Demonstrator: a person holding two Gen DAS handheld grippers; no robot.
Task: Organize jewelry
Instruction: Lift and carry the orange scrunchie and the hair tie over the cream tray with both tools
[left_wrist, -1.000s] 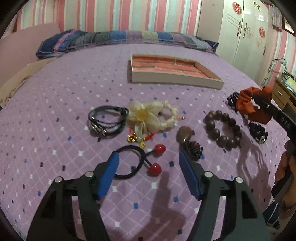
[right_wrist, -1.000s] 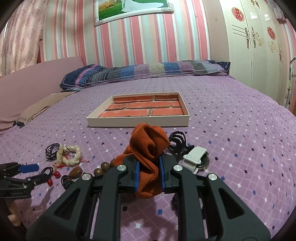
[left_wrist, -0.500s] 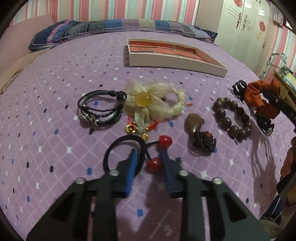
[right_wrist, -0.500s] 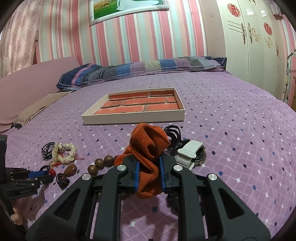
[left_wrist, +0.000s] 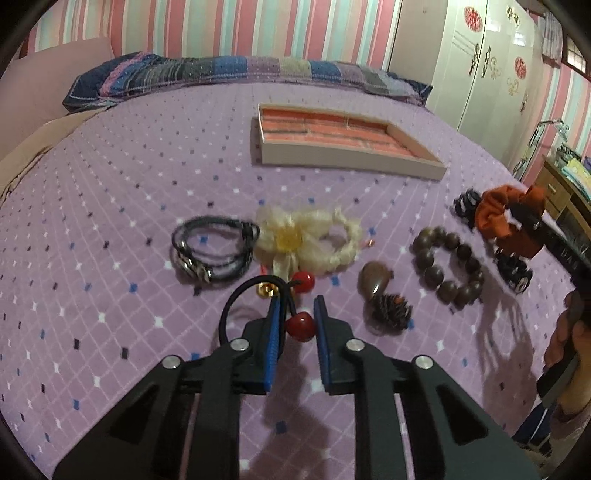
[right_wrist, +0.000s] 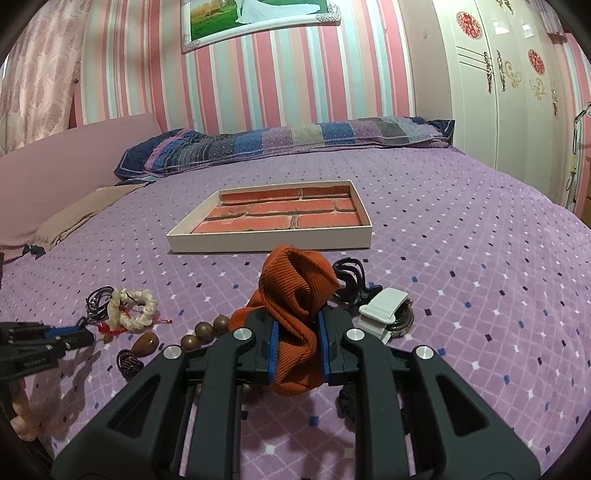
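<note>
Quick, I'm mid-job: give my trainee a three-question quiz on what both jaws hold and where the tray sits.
1. True or false: the right gripper is clamped on the orange scrunchie.
2. What sits between the left gripper jaws? A) wooden bead bracelet B) black hair tie with red beads C) cream scrunchie
3. Fill in: the brick-lined tray holds ____ jewelry.

Key: 1 true; 2 B; 3 no
</note>
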